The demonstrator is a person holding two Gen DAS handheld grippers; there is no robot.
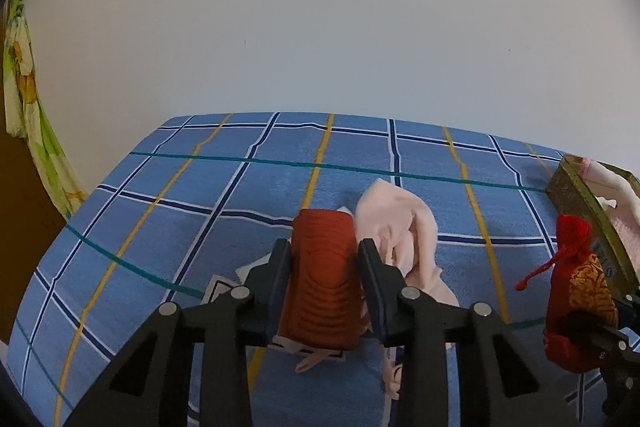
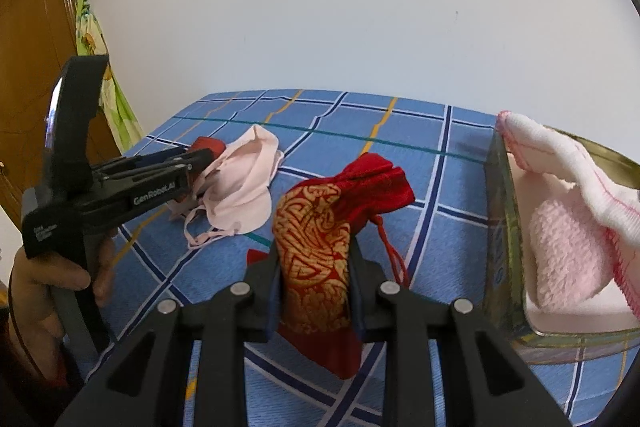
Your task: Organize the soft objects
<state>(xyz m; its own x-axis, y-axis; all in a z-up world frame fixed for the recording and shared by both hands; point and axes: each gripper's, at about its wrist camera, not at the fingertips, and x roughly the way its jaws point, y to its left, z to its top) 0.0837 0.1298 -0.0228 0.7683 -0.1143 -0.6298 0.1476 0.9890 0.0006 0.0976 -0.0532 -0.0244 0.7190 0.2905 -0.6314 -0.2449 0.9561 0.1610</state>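
Beside the tin box point(image 2: 500, 227) on the blue checked bed point(image 1: 160, 219), the right gripper point(image 2: 316, 267) clamps a red-and-gold drawstring pouch point(image 2: 316, 243). Left of the box, the left gripper point(image 1: 324, 259) clamps a red ribbed roll point(image 1: 322, 279) next to a pale pink garment point(image 1: 400, 227). Pink towels point(image 2: 560, 227) fill the box.

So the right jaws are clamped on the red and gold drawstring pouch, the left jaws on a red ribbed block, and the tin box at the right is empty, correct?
Not quite: the tin box is not empty; the right wrist view shows pink and white towels inside it. The rest holds: the right gripper is clamped on the red and gold drawstring pouch, and the left gripper is on the red ribbed block.
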